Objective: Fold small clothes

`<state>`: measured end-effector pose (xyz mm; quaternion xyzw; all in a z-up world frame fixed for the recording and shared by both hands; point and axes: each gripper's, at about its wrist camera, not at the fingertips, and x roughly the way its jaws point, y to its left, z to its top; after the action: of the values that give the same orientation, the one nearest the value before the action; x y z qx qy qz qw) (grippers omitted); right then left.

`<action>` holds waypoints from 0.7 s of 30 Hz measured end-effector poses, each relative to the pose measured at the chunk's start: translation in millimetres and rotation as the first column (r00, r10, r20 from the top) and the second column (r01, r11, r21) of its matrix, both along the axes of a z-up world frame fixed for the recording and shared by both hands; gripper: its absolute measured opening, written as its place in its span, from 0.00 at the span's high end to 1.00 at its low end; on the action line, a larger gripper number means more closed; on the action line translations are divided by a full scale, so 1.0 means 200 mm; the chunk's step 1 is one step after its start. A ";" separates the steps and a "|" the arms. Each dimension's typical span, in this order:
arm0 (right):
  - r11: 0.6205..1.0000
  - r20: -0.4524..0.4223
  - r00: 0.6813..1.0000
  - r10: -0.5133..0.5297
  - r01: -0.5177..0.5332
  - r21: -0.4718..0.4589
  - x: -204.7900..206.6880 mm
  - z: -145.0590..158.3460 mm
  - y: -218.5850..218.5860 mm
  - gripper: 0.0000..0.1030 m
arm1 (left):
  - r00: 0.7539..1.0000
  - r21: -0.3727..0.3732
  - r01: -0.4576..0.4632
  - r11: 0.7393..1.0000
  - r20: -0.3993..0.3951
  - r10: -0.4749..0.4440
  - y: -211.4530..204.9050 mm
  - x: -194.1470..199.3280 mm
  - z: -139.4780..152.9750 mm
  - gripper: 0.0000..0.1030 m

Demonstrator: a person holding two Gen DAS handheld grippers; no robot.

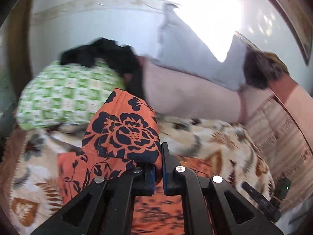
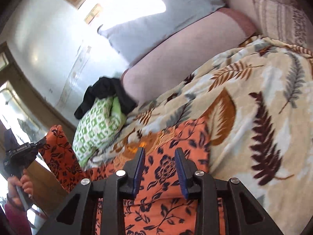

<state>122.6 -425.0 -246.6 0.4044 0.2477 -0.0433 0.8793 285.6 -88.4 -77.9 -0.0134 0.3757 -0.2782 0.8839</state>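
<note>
Left tool (image 1: 158,168) pinches the orange floral garment (image 1: 125,133); right tool (image 2: 160,168) gapes apart above it.

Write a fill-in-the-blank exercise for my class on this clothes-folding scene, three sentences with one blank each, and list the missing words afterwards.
1. The left gripper is shut on the ____ floral garment, lifting part of it.
2. The right gripper has its fingers apart above the same garment, so it is ____.
3. A black garment lies on top of the ____-and-white checked cushion.

Missing words: orange; open; green
</note>
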 end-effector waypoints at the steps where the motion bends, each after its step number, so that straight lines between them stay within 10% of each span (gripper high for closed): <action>1: 1.000 0.002 1.000 -0.013 0.013 0.013 -0.01 0.00 -0.05 0.68 | 0.999 0.009 0.032 0.999 -0.022 -0.032 -0.14 -0.03 -0.05 0.95; 7: 0.994 -0.010 0.998 -0.059 0.059 0.096 -0.07 -0.02 -0.25 0.67 | 0.948 0.057 0.236 0.970 -0.235 -0.216 -0.65 -0.19 -0.38 0.66; 10: 0.991 -0.023 0.999 -0.034 0.037 0.130 -0.06 -0.05 -0.26 0.66 | 0.949 0.015 0.257 0.966 -0.195 -0.249 -0.59 -0.26 -0.35 0.58; 14: 0.992 -0.032 0.999 0.011 -0.007 0.123 0.00 -0.06 -0.19 0.38 | 0.989 -0.032 0.109 0.994 -0.096 -0.111 -0.31 -0.17 -0.27 0.29; 18: 0.991 -0.027 0.995 0.097 -0.094 0.099 0.08 -0.08 -0.06 0.38 | 0.993 0.057 -0.096 0.994 -0.066 0.100 0.08 -0.05 -0.37 0.29; 21: 0.987 -0.035 0.987 0.158 -0.157 0.026 0.15 -0.09 0.06 0.52 | 0.952 0.121 -0.262 0.957 -0.126 0.277 0.39 0.03 -0.57 0.29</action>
<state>153.0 -413.0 -264.9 0.3928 0.2958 0.0218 0.8705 292.2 -9.9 -191.9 -0.0387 0.4462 -0.1333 0.8841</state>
